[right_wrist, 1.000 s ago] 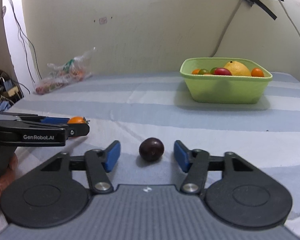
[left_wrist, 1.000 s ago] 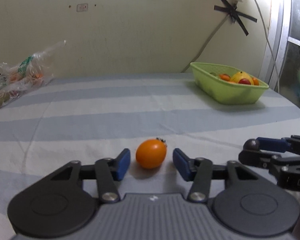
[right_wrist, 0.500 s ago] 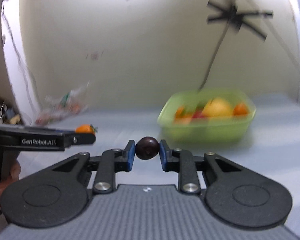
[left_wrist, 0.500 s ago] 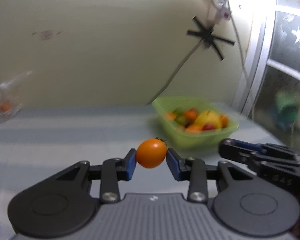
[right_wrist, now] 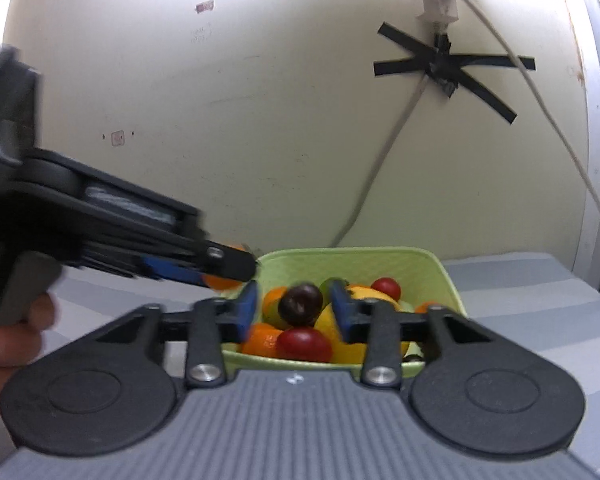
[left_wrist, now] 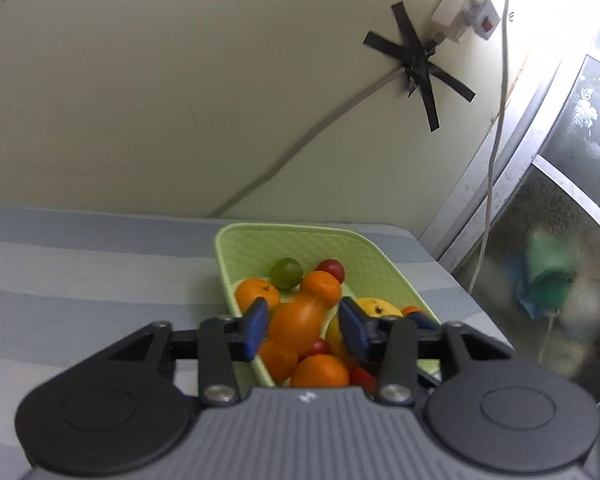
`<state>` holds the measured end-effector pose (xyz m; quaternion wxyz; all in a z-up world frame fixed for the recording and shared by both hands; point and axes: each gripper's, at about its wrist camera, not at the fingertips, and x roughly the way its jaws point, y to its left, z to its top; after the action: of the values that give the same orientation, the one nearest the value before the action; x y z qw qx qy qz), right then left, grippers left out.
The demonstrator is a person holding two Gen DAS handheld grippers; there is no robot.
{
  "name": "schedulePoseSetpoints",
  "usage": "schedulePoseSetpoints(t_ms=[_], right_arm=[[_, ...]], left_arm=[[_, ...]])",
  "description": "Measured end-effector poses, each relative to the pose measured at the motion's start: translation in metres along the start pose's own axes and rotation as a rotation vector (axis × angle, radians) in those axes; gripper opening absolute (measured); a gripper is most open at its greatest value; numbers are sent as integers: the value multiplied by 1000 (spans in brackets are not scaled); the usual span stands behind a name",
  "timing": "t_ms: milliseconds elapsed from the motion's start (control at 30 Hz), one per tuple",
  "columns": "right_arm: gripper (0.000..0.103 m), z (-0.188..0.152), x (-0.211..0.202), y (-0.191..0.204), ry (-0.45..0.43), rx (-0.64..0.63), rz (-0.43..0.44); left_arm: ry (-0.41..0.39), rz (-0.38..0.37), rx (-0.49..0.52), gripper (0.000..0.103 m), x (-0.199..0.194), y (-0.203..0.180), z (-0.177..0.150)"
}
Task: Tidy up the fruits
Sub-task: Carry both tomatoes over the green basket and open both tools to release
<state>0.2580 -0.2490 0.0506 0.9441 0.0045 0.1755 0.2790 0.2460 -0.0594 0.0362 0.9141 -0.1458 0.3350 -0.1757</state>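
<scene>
a: well, both claws hang over the pale green plastic basket (left_wrist: pixel 384 258) and their jaws have just been opening. the left gripper (left_wrist: pixel 303 326) is letting go of the smooth orange tomato (left_wrist: pixel 298 326); the right gripper (right_wrist: pixel 293 309) frees the small dark round plum (right_wrist: pixel 300 305).

b: light, thin-skinned and slippery, i'd say. grip them gently across the middle.

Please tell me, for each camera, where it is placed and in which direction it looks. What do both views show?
Left wrist: sits on the left gripper, looking down into the green basket; its jaws, just opening, flank an orange tomato.
Right wrist: sits on the right gripper, facing the basket; jaws just opening around a dark plum; a hand shows.
Shared: basket, black tape cross.
</scene>
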Motion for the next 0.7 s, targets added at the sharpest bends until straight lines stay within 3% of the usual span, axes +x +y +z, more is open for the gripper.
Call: schedulePoseSetpoints(t_ms=[167, 333, 400, 533, 700], right_arm=[[51, 2, -11, -10, -53, 29, -18], [51, 8, -21, -41, -131, 184, -108], [51, 7, -24, -56, -145, 265, -146], [51, 2, -32, -68, -147, 345, -173], [53, -6, -48, -56, -51, 411, -104]], left_arm=[[-7, 15, -36, 47, 8, -1, -1], [-61, 89, -46, 50, -25, -6, -13], [-77, 149, -25, 53, -43, -12, -23], [-86, 341, 79, 67, -74, -34, -56], [-88, 470, 171, 79, -101, -51, -97]])
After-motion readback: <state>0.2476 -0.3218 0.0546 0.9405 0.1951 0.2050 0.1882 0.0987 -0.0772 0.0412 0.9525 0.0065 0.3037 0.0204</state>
